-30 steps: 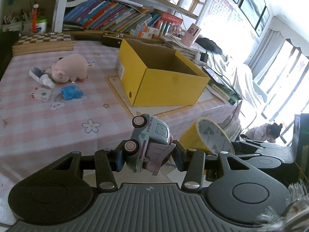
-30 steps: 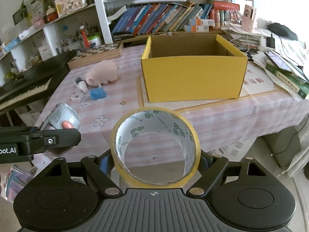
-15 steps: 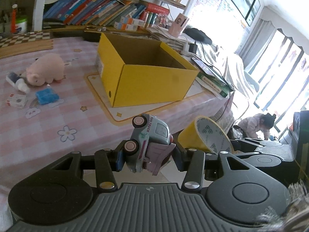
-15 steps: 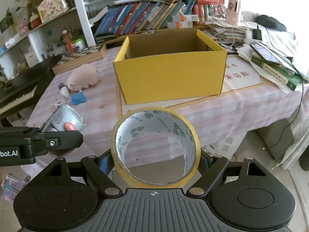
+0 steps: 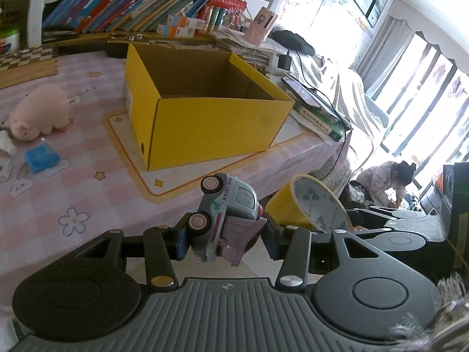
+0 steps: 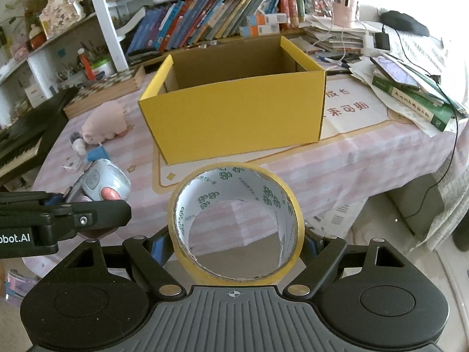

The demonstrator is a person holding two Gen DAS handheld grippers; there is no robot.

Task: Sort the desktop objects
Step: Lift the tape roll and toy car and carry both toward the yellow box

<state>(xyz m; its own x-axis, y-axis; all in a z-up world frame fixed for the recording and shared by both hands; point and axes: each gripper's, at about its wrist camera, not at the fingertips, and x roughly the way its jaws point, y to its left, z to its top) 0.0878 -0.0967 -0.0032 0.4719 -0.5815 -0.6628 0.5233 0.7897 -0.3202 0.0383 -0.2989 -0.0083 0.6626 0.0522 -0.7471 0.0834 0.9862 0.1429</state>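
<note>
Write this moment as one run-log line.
left gripper: shut on pale blue toy truck | right gripper: shut on yellow tape roll | open yellow cardboard box: ahead on table

I see daylight flooding through the windows (image 5: 422, 88) at right, blown out to white glare, while fisheye bending curves the shelves (image 6: 205, 8) and darkens both pictures' corners.

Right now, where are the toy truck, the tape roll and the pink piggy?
toy truck (image 5: 225, 217): left wrist view, on its pale blue side.
tape roll (image 6: 234, 223): right wrist view, on its inner white wall.
pink piggy (image 5: 41, 111): left wrist view, on its back.
</note>
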